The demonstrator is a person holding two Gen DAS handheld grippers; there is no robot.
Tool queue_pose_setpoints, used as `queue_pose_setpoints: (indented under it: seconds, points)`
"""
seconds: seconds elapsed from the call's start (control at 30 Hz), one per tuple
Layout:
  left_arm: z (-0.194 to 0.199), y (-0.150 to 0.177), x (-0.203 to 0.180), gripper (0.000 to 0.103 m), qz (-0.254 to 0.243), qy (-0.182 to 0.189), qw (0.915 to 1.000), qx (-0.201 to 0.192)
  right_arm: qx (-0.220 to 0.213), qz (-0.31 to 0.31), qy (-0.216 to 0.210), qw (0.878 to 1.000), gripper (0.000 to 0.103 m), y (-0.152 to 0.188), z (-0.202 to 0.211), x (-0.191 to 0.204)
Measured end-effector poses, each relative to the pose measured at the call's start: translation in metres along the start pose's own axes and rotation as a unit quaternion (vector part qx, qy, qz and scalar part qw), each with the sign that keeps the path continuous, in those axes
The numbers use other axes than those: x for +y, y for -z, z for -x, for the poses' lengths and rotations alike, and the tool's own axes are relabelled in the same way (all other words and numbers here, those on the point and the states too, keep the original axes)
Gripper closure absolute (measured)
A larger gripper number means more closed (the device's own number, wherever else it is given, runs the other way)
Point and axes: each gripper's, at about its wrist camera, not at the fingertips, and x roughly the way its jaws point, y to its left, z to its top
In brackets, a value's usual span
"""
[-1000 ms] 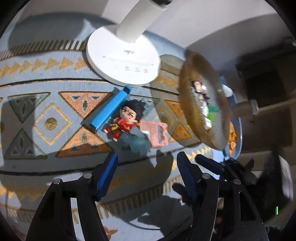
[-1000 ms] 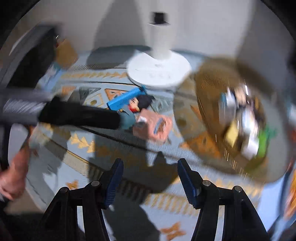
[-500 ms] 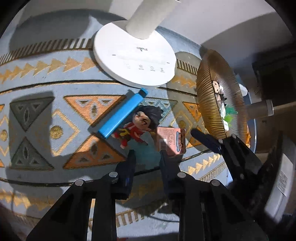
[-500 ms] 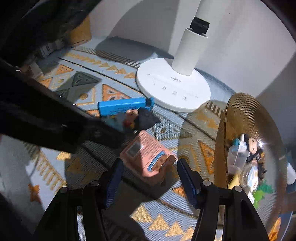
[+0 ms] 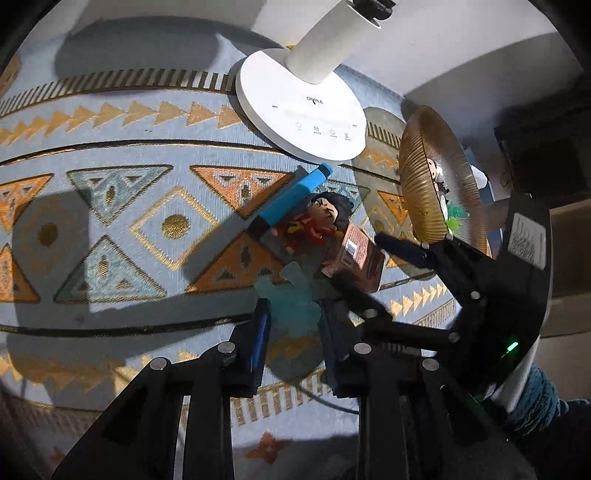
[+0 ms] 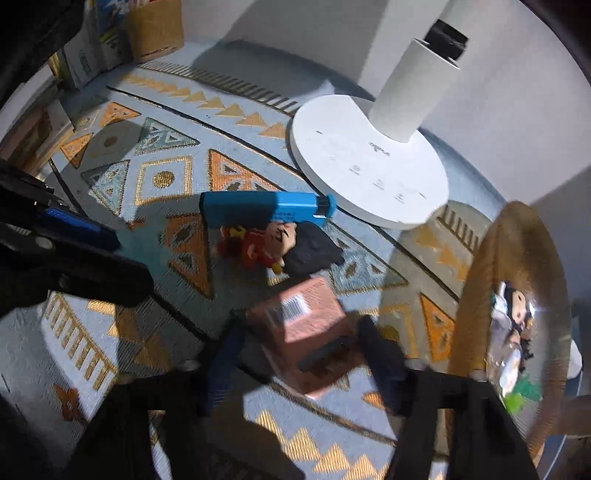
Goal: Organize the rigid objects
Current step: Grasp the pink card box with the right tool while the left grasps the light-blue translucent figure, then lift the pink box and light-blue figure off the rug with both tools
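Note:
On the patterned mat lie a blue bar-shaped case [image 5: 291, 199] [image 6: 266, 208], a red-clad doll with black hair [image 5: 317, 221] [image 6: 273, 245], a pink box [image 5: 356, 258] [image 6: 306, 332] and a pale teal translucent figure [image 5: 291, 299]. My left gripper [image 5: 293, 325] is shut on the teal figure, which sticks out ahead of the fingers. My right gripper [image 6: 303, 358] is open, its fingers on either side of the pink box; it also shows in the left wrist view [image 5: 369, 266]. A gold ribbed bowl [image 5: 417, 199] [image 6: 476, 295] at the right holds several small toys.
A white lamp base [image 5: 303, 122] [image 6: 369, 173] with its column stands behind the objects, against the wall. Books and a brown container [image 6: 155, 29] stand at the far left edge of the mat.
My left gripper closed on the teal figure. My right gripper came in low from the right and now straddles the pink box, which has turned so its barcode side faces up.

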Motion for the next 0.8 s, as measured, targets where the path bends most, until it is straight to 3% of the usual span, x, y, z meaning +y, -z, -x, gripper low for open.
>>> queue_pose_setpoints:
  seconds: [0.1,0.23,0.33,0.37,0.5,0.6,0.63,0.7,0.77,0.8]
  points:
    - [0.0,0.008,0.0,0.08,-0.007,-0.005,1.0,0.002,0.022,-0.062,-0.066,0.996,0.063,0.013,0.007,-0.01]
    - [-0.004,0.024,-0.002,0.08,-0.017,-0.019,0.9996,0.012,0.032,-0.14,-0.122,0.982,0.063,0.033,0.007,-0.016]
    - [0.0,0.036,-0.003,0.08,-0.028,-0.031,0.9991,0.011,0.03,-0.225,-0.208,0.951,0.063,0.055,0.01,-0.028]
    - [0.002,0.04,-0.003,0.08,-0.031,-0.033,0.9989,0.009,0.029,-0.236,-0.216,0.947,0.063,0.059,0.011,-0.029]
    - [0.007,0.053,-0.007,0.08,-0.051,-0.052,0.9973,0.01,0.034,-0.231,-0.186,0.954,0.063,0.076,0.024,-0.022]
    - [0.005,0.064,-0.011,0.08,-0.078,-0.083,0.9934,0.016,0.033,-0.196,-0.119,0.973,0.063,0.083,0.034,-0.007]
    - [0.004,0.067,-0.011,0.08,-0.079,-0.084,0.9932,0.017,0.033,-0.178,-0.081,0.98,0.063,0.086,0.036,-0.001]
    - [0.002,0.071,-0.007,0.079,-0.067,-0.074,0.9948,0.02,0.034,-0.16,-0.044,0.986,0.063,0.094,0.037,0.002]
    - [0.001,0.074,0.0,0.073,-0.048,-0.059,0.9968,0.024,0.04,-0.157,-0.032,0.986,0.063,0.101,0.034,0.002]
    - [0.001,0.076,0.003,0.063,-0.039,-0.055,0.9974,0.025,0.041,-0.161,-0.033,0.986,0.063,0.103,0.033,0.003]
